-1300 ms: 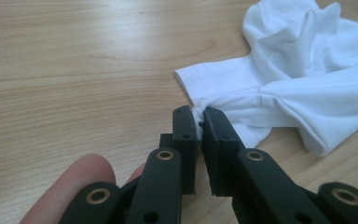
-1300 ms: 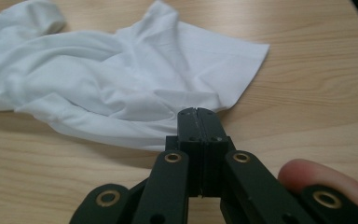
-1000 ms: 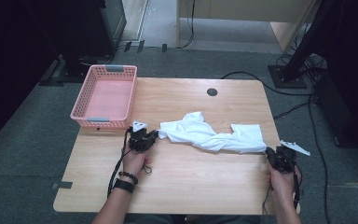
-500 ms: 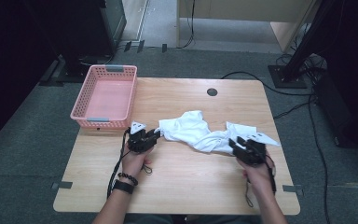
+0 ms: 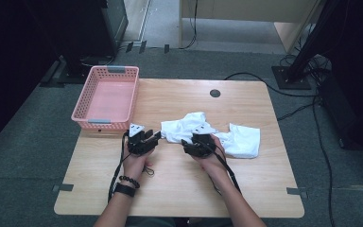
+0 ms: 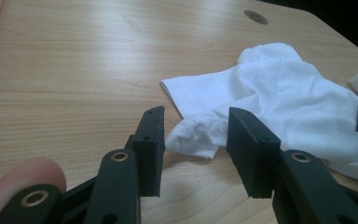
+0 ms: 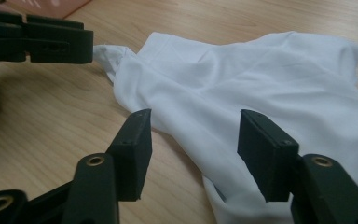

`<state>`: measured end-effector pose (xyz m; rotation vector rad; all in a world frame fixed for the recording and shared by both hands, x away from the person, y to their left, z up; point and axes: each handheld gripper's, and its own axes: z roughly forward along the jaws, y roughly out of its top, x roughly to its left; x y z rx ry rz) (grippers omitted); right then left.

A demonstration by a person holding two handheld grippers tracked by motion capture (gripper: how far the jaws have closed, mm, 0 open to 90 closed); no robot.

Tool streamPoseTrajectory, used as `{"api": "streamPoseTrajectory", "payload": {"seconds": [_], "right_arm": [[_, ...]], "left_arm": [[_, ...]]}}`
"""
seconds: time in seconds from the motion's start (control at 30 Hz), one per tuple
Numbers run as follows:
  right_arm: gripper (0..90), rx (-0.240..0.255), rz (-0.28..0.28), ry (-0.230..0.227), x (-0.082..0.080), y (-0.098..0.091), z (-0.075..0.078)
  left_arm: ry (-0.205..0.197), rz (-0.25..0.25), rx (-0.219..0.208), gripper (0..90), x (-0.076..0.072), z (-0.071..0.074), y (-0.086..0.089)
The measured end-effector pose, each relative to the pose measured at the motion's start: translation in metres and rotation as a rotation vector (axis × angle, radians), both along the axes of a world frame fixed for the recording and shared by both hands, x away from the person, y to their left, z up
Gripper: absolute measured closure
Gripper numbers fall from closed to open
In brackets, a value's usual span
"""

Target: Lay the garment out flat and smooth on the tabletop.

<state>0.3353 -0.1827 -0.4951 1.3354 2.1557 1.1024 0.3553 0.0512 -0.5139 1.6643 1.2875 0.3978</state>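
A crumpled white shirt lies across the middle of the wooden table. My left gripper sits at the shirt's left end. Its jaws have just been opening. In the left gripper view the left gripper stands open, and a hemmed fold of the shirt lies just past the tips, not pinched. My right gripper is at the shirt's near edge, close to the left one. Its jaws have also just been opening. The right gripper straddles the shirt without pressing on it.
A pink slotted basket stands at the table's far left corner. A round cable hole is near the far edge. Cables run over the floor at the right. The left gripper crosses the top left of the right gripper view.
My right hand has swept left from the table's right edge to the shirt's middle, and its jaws have opened. The left gripper stayed put and opened. The shirt's right end lies slack.
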Motion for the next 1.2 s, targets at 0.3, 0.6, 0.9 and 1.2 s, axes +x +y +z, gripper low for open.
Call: {"api": "streamPoseTrajectory", "payload": {"seconds": [0.3,0.6,0.9,1.2], "right_arm": [[84.4,-0.09,-0.009,-0.002,0.015,0.018,-0.019],[89.6,0.137,-0.092,-0.066,0.016,-0.026,0.03],[89.1,0.283,-0.366,-0.118,0.021,-0.133,0.068],[63.2,0.151,-0.577,-0.036,0.015,-0.187,0.038]], "left_arm": [[0.001,0.012,0.002,53.6,0.0,0.0,0.0],[0.0,0.019,0.002,53.9,0.0,0.0,0.001],[0.0,0.018,0.002,54.0,0.0,0.0,0.001],[-0.001,0.014,0.005,54.2,0.0,0.0,0.0]]}}
